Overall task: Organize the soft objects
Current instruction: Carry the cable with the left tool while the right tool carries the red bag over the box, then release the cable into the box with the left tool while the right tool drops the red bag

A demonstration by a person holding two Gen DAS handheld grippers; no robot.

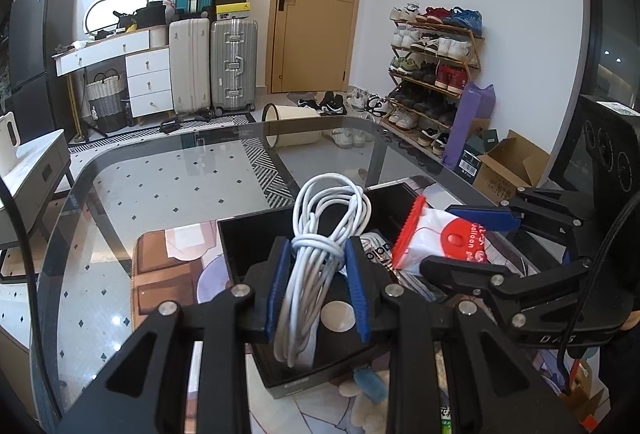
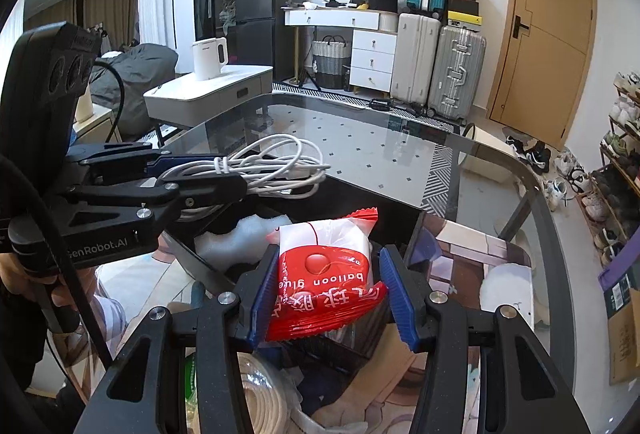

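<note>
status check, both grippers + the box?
Left hand-held gripper shut on white cable bundle, over black box. Right hand-held gripper shut on balloon glue packet. Nothing blocking the box.

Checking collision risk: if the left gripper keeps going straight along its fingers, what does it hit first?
Nothing close. The left gripper, shut on the cable bundle, points over the black box and along the glass table. That path looks free to the far rim, though depth is unclear. The right gripper sits off to the side.
</note>
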